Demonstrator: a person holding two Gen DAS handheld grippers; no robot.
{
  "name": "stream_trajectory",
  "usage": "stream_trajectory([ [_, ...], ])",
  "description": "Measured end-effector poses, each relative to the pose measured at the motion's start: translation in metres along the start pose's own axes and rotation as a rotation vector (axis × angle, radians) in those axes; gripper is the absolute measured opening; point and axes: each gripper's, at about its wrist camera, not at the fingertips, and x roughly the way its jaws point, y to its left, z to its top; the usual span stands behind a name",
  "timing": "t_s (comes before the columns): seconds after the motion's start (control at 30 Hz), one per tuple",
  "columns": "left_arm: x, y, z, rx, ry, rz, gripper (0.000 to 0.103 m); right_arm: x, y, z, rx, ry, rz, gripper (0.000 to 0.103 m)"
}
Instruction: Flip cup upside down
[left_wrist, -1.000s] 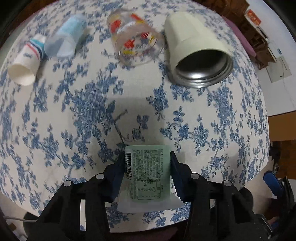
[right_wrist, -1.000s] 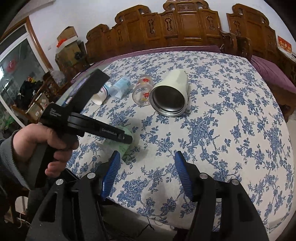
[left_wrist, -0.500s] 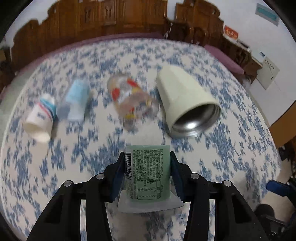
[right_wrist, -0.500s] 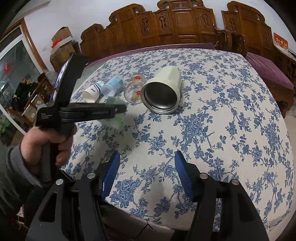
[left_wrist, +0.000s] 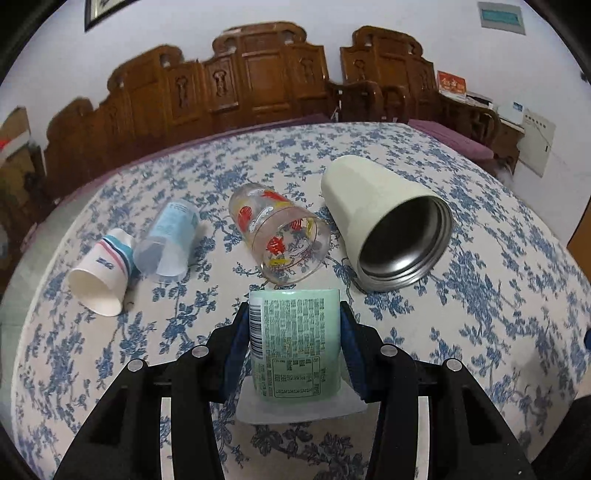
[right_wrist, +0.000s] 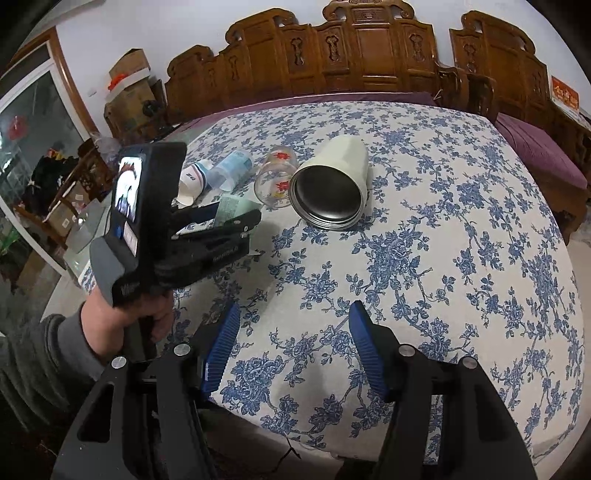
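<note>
Pale green, with a printed label, the one cup (left_wrist: 294, 343) being handled sits clamped between the two blue-padded fingers of the left gripper (left_wrist: 294, 334), its wide white rim toward the camera. In the right wrist view that cup (right_wrist: 233, 209) is held above the tablecloth (right_wrist: 424, 258), just in front of the others. The left gripper (right_wrist: 229, 218) is carried by a hand (right_wrist: 122, 317) in a grey sleeve.

Four more cups lie on their sides in a row on the blue-flowered cloth: a white paper cup (left_wrist: 101, 278) with coloured stripes, a clear plastic cup (left_wrist: 168, 240) with a blue label touching it, a glass tumbler (left_wrist: 282, 236) with red and yellow prints, and a cream steel-lined tumbler (left_wrist: 384, 225), the largest.

The right gripper (right_wrist: 291, 347) hovers near the table's front edge, jaws spread wide with nothing between them.

Behind the table stand carved wooden chairs (left_wrist: 258, 74).
</note>
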Motion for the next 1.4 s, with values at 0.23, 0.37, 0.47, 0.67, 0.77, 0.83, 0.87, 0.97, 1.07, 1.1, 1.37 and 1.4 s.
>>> stream_trajectory([
  [0.23, -0.016, -0.002, -0.023, 0.021, -0.001, 0.018, 0.044, -0.004, 0.0, 0.002, -0.004, -0.016, -0.007, 0.064],
  [0.37, -0.019, 0.002, -0.03, 0.0, 0.024, 0.009, 0.044, -0.005, 0.0, 0.002, -0.004, -0.022, -0.013, 0.064],
  [0.47, -0.022, 0.003, -0.032, -0.003, 0.038, 0.01, 0.046, -0.006, 0.001, 0.002, -0.004, -0.028, -0.02, 0.064],
  [0.67, -0.045, 0.011, -0.033, -0.028, 0.033, -0.008, 0.066, -0.013, 0.005, 0.006, -0.008, -0.061, -0.035, 0.064],
  [0.77, -0.065, 0.016, -0.031, -0.025, 0.027, -0.014, 0.077, -0.018, 0.009, 0.008, -0.004, -0.083, -0.045, 0.064],
  [0.83, -0.079, 0.019, -0.029, -0.022, 0.014, -0.01, 0.082, -0.023, 0.014, 0.009, -0.009, -0.097, -0.049, 0.064],
  [0.87, -0.087, 0.02, -0.029, -0.022, 0.008, -0.013, 0.087, -0.025, 0.018, 0.01, -0.016, -0.107, -0.058, 0.064],
  [0.97, -0.11, 0.025, -0.027, -0.017, 0.006, -0.015, 0.095, -0.032, 0.027, 0.011, -0.017, -0.133, -0.067, 0.064],
  [1.07, -0.128, 0.028, -0.027, -0.01, 0.003, 0.001, 0.095, -0.039, 0.036, 0.01, -0.008, -0.163, -0.073, 0.077],
  [1.1, -0.135, 0.029, -0.028, -0.008, 0.003, 0.007, 0.095, -0.043, 0.039, 0.009, -0.005, -0.179, -0.081, 0.082],
  [1.37, -0.187, 0.042, -0.042, -0.05, -0.014, -0.003, 0.095, -0.066, 0.066, -0.002, 0.005, -0.254, -0.111, 0.1],
  [1.4, -0.191, 0.042, -0.044, -0.054, -0.015, -0.008, 0.095, -0.068, 0.068, -0.004, 0.004, -0.258, -0.112, 0.1],
])
